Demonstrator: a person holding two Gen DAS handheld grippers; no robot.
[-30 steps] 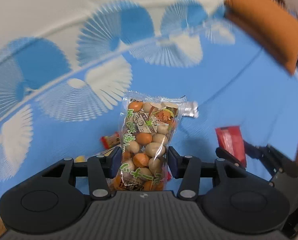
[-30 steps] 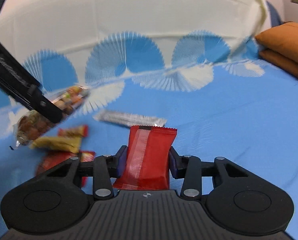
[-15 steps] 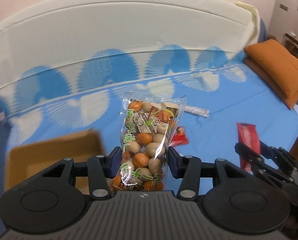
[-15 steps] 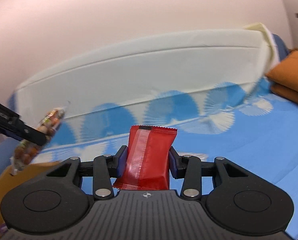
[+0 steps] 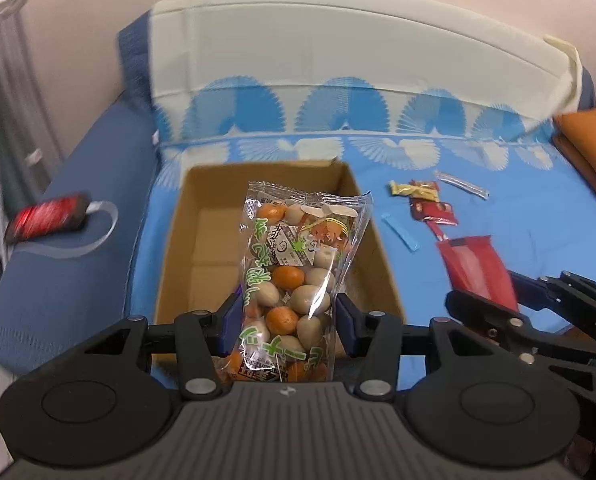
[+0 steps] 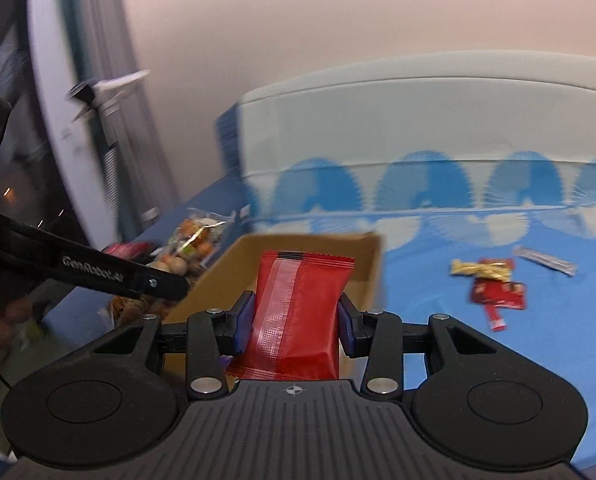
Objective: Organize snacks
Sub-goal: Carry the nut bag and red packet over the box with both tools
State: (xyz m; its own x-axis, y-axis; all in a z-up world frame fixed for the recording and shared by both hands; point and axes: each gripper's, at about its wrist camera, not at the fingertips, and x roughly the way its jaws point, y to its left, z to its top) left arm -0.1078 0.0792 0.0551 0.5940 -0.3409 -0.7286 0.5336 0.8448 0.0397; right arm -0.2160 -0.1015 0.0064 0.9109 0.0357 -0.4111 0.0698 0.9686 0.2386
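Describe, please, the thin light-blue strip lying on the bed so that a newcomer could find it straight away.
Start at the open cardboard box standing on the blue bedspread, then look just to its right. The light-blue strip lies flat there on the cloth, between the box and the cluster of red and gold wrappers. It is the only plain blue piece, narrow and unprinted, nearly matching the cloth.
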